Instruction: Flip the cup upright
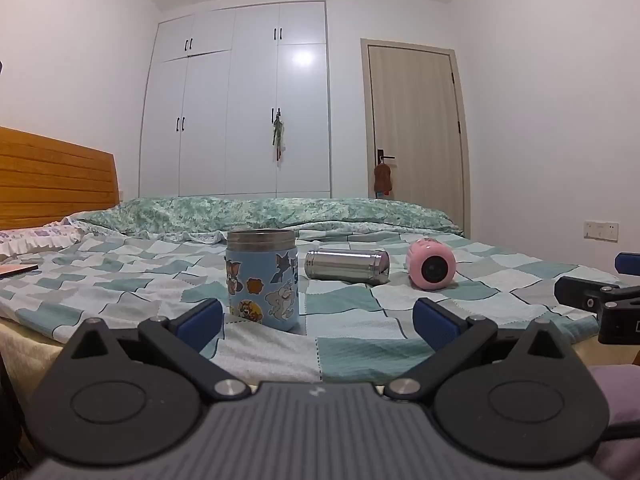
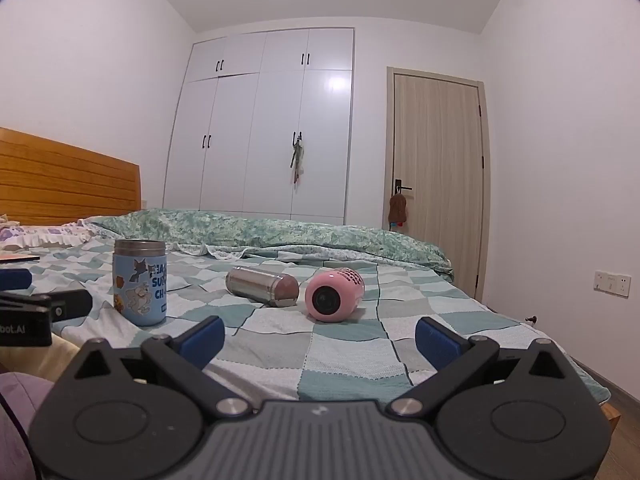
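— Cups on the checked bedspread, left to right?

— Blue cartoon cup first: it stands upright with its steel rim on top, stickers of a cat and a dog around its side. In the left wrist view it sits just ahead of the left gripper, closer to that gripper's left finger than to the right one. Next comes the steel cup, lying on its side, farther out and ahead of the gap between the jaws. Last is the pink cup, also on its side, its dark mouth turned toward the cameras, beyond the right finger.

— And from the right wrist?

— The right gripper hangs low over the near edge of the bed. The pink cup lies straight ahead between its jaws, well apart from them; the steel cup is just to its left, and the blue one stands past the left finger.

— The jaws?

— Both pairs are spread wide and hold nothing. Each gripper is level, pointed across the bed toward the white wardrobe.
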